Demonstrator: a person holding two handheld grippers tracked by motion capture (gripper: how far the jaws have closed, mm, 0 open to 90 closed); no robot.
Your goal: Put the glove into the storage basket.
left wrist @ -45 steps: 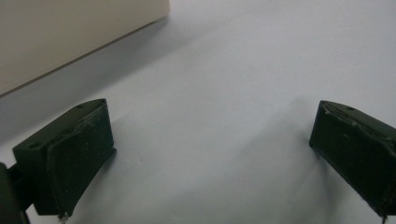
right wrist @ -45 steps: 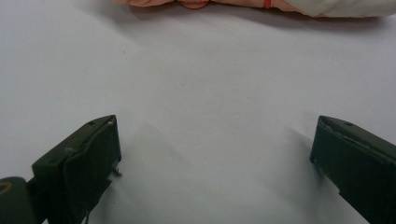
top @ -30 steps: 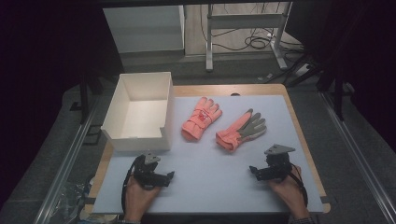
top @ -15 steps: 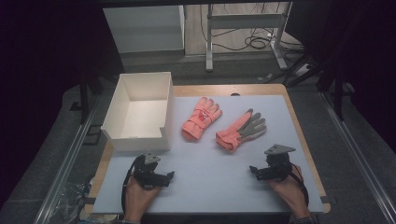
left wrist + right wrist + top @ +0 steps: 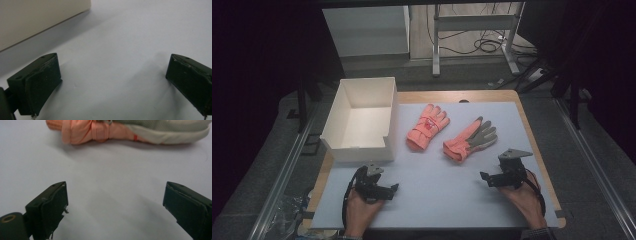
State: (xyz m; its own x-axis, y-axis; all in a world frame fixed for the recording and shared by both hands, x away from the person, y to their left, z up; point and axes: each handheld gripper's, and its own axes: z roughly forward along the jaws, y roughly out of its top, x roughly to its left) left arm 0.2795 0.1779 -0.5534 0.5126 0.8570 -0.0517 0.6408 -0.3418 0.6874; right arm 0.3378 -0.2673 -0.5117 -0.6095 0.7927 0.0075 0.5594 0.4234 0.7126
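Observation:
Two gloves lie on the pale mat (image 5: 437,205): an orange one (image 5: 428,126), back up, and to its right a grey-palmed one (image 5: 472,139) with an orange cuff. My left gripper (image 5: 394,187) rests low on the mat near the front left, just in front of the white box (image 5: 357,150). Its jaws stand open over bare mat in the left gripper view (image 5: 112,82). My right gripper (image 5: 484,176) sits at the front right, a short way in front of the grey-palmed glove (image 5: 105,130). Its jaws (image 5: 115,205) are open, have just been closing slightly, and hold nothing.
The open white box is empty, and its wall (image 5: 37,17) rises close at the upper left of the left gripper view. The wooden table edge (image 5: 532,135) frames the mat. Beyond the table are a white cabinet (image 5: 367,30), a metal stand (image 5: 472,22) and floor cables.

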